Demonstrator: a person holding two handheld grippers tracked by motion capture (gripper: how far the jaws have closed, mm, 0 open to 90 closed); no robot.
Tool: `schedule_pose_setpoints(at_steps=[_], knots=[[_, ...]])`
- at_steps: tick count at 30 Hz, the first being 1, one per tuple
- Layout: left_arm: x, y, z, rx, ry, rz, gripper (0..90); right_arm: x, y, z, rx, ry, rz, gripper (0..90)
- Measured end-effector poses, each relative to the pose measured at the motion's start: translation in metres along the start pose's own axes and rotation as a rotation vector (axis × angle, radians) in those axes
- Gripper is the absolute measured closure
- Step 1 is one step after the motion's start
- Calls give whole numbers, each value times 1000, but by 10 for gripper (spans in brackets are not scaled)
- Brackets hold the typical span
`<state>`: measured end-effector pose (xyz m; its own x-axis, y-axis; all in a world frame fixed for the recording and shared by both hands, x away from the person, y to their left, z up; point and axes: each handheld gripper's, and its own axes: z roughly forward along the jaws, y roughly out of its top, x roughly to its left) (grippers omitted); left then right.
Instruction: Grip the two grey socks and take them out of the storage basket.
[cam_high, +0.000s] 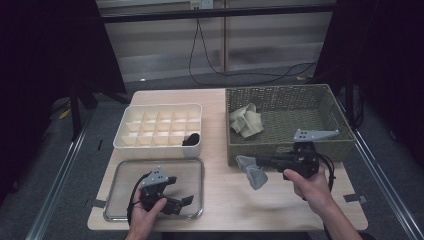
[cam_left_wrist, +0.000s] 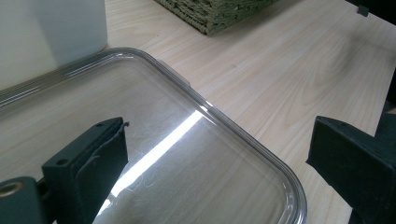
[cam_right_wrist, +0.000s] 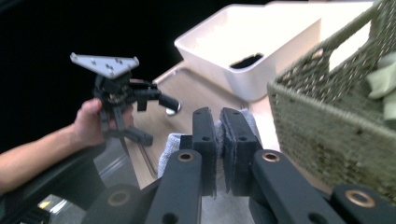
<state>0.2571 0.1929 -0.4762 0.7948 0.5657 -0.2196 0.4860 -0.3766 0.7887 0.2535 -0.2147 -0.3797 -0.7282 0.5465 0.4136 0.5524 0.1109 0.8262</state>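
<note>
- Your biggest risk, as I judge it, is dropping the grey sock (cam_high: 252, 171): your right gripper (cam_high: 260, 163) pinches only one part of it, and the rest hangs loose in front of the jaws, above the bare wooden table (cam_high: 222, 200). A quick swing toward the white divided box (cam_high: 159, 126) could shake it out of that thin bite.
- Next, the trailing end could snag on the front wall of the wicker basket (cam_high: 287, 150), which sits just beside your right hand; lift clear before you carry across.
- If the divided box is where the sock goes, note that one front cell already holds a dark item (cam_high: 191, 139); aim for a neighbouring cell or the two will tangle.
- Your left gripper (cam_high: 184, 201) hovers over the clear tray (cam_high: 197, 167) with its jaws spread and nothing between them. Keep it off the tray's rim (cam_left_wrist: 243, 135), or a nudge could slide the tray.
- Position now: in the right gripper view the sock (cam_right_wrist: 170, 147) is clamped between the closed jaws, spilling to both sides of them, with the basket (cam_right_wrist: 327, 116) close by on one side.
- A pale green cloth (cam_high: 246, 120) lies in the basket, well apart from both grippers.
</note>
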Motion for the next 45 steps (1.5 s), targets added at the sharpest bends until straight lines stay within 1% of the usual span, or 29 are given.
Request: schedule_pose_setpoints(at_steps=[2,4,5,6,7,8,11,12,13,14,17,18,21,25,27,32,33,34,35,36,37,41,43,44,45], knots=[[0,0,-1,-3,3,-4,46,2,-3,6,15,5,5,848],[0,0,-1,-6,4,-6,46,2,-5,8,19,6,3,849],[1,0,-2,-2,6,-3,46,2,-9,11,25,12,13,848],[1,0,-2,-6,5,-5,46,2,-9,11,25,12,13,848],[0,0,-2,-5,4,-5,45,0,-15,14,34,14,25,848],[0,0,-2,-5,4,-5,46,0,-15,14,34,14,25,848],[0,0,-1,-3,0,1,46,-6,-27,19,46,15,53,848],[0,0,-1,-3,0,1,46,-6,-27,19,46,15,53,848],[0,0,0,-2,2,-1,45,-10,-32,22,59,10,62,848],[0,0,0,-3,1,0,45,-10,-32,22,59,10,62,848],[0,0,0,-1,1,2,45,-16,-37,26,79,4,80,847],[0,0,0,-1,1,2,45,-16,-37,26,79,4,80,847],[0,0,0,-1,0,2,45,-24,-43,30,104,-9,96,845],[0,0,-1,-3,1,-1,45,-34,-49,33,123,-30,121,842],[0,0,0,-3,1,-1,45,-39,-52,34,131,-49,121,841],[0,1,0,5,0,4,45,-50,-57,35,148,-74,143,838],[0,1,0,6,-2,3,45,-50,-57,35,148,-74,143,838],[0,1,1,5,-7,3,45,-53,-58,36,155,-78,144,836],[0,1,1,12,-1,8,45,-56,-61,39,168,-90,147,832],[0,1,1,12,-1,8,45,-56,-61,39,168,-90,147,832],[-1,1,3,8,-14,3,46,-59,-62,41,178,-95,149,826],[-2,2,3,17,-10,10,47,-61,-63,45,186,-106,146,813],[-3,2,4,16,-18,13,47,-61,-64,47,195,-126,137,787],[-3,2,4,16,-18,13,48,-61,-64,47,195,-126,137,787],[-3,2,4,16,-16,12,48,-61,-64,47,199,-139,129,767]])
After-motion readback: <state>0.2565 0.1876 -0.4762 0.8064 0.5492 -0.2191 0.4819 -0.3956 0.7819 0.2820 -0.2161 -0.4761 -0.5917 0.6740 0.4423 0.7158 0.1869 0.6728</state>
